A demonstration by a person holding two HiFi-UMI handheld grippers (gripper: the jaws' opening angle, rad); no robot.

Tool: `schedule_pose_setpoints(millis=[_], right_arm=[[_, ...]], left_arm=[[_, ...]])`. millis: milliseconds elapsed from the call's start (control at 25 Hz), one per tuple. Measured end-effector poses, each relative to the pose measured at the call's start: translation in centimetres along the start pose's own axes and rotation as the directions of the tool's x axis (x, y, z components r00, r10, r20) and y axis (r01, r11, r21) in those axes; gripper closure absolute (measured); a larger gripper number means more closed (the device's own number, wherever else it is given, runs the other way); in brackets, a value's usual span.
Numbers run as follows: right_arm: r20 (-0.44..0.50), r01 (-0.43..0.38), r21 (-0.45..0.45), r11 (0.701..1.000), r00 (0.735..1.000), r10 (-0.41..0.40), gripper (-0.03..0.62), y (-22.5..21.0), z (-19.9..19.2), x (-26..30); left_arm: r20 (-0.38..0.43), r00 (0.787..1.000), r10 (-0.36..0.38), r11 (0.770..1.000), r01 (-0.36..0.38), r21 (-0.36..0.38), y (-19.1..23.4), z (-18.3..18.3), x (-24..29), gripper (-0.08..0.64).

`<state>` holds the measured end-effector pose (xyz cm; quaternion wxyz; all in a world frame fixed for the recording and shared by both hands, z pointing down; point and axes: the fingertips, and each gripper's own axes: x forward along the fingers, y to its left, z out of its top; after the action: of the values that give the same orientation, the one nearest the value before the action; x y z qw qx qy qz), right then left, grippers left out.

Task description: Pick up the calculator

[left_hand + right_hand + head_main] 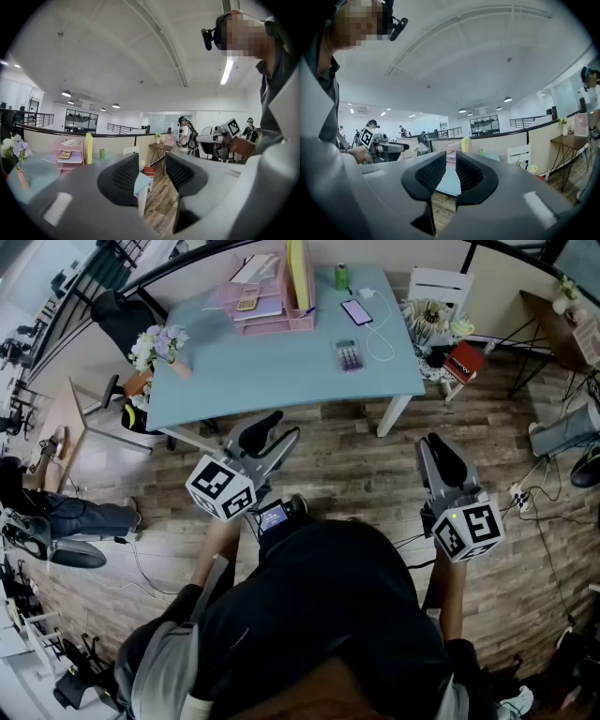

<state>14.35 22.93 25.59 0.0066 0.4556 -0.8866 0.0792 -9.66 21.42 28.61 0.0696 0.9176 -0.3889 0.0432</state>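
Note:
The grey calculator [349,355] lies flat on the light blue table [281,371], near its right front edge. A second, yellowish calculator [247,302] rests in the pink trays [272,313]. Both grippers hover over the wooden floor, well short of the table. My left gripper [281,425] [146,173] has its jaws wide apart and empty. My right gripper [433,442] [451,164] holds nothing, with a narrow gap between its pads. The grey calculator does not show in either gripper view.
On the table stand a phone [356,311] with a white cable, a green can [341,277], a yellow folder [298,273] and a flower vase [157,345]. A white chair [439,285] is at the far right. Other people stand in the room.

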Motion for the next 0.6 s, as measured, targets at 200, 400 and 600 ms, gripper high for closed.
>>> schedule_pose_setpoints(millis=[200,400,600], right_arm=[[-0.015,0.007,-0.005,1.0,1.0,-0.007,0.546,1.1,0.1,2.1],[-0.017,0.021,-0.01,1.0,1.0,-0.021,0.546,2.6,0.1,4.4],[-0.033,0.033,-0.016,0.999,0.999,-0.034,0.546,4.8,0.6,7.4]], left_arm=[[0.001,1.0,-0.004,1.0,0.004,-0.017,2.3,-0.6,-0.8,0.344],[0.009,1.0,-0.014,1.0,0.014,-0.019,5.2,-0.3,-1.8,0.345],[0.013,1.0,-0.027,0.999,0.027,-0.031,8.6,0.0,-2.9,0.344]])
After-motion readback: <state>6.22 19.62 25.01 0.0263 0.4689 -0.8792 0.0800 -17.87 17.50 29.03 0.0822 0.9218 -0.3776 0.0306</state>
